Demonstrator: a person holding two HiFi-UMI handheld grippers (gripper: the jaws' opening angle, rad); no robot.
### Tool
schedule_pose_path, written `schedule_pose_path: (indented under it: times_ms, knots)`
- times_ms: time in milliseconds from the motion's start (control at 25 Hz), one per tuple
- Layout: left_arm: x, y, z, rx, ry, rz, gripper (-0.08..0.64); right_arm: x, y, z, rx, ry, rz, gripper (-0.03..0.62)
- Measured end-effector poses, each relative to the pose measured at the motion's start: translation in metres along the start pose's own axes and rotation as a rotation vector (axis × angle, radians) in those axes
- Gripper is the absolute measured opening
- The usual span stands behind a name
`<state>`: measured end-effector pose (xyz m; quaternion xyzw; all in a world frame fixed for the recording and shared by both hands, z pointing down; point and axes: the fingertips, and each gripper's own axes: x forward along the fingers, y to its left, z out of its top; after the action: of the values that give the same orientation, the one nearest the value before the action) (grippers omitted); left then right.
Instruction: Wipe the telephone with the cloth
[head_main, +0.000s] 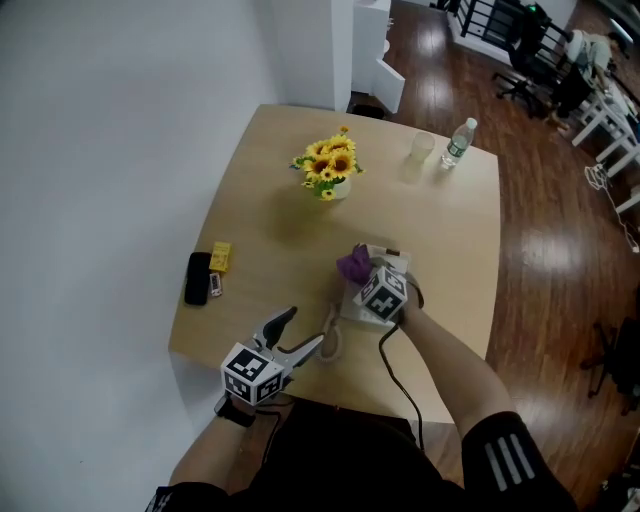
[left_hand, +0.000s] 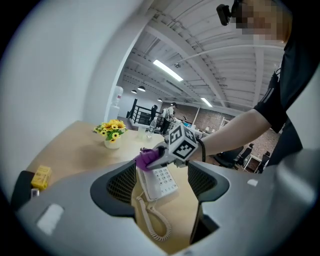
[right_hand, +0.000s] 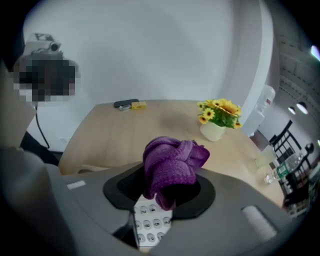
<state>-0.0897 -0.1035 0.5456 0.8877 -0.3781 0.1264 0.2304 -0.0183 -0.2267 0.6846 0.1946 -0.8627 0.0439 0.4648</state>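
A white desk telephone lies near the table's front edge, its coiled cord trailing toward me. My right gripper is shut on a bunched purple cloth, held over the phone's keypad. The cloth shows at the phone's far end in the head view. My left gripper stands open just left of the phone, with nothing between its jaws. In the left gripper view the right gripper and cloth hang over the phone.
A pot of yellow sunflowers stands mid-table. A plastic cup and water bottle are at the far right. A black phone and yellow box lie at the left edge. The table ends just before me.
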Motion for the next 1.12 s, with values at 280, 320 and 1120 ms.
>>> schedule_pose_path:
  times_ms: [280, 320, 1120]
  knots:
    - [0.004, 0.004, 0.008, 0.029, 0.005, -0.020, 0.319, 0.006, 0.084, -0.027, -0.182, 0.030, 0.023, 0.147]
    - [0.004, 0.004, 0.007, 0.032, 0.008, -0.022, 0.319, 0.007, 0.093, -0.032, -0.170, 0.027, 0.034, 0.147]
    - [0.126, 0.032, -0.020, -0.163, 0.178, 0.070, 0.299, -0.115, 0.133, -0.061, 0.254, -0.266, 0.101, 0.149]
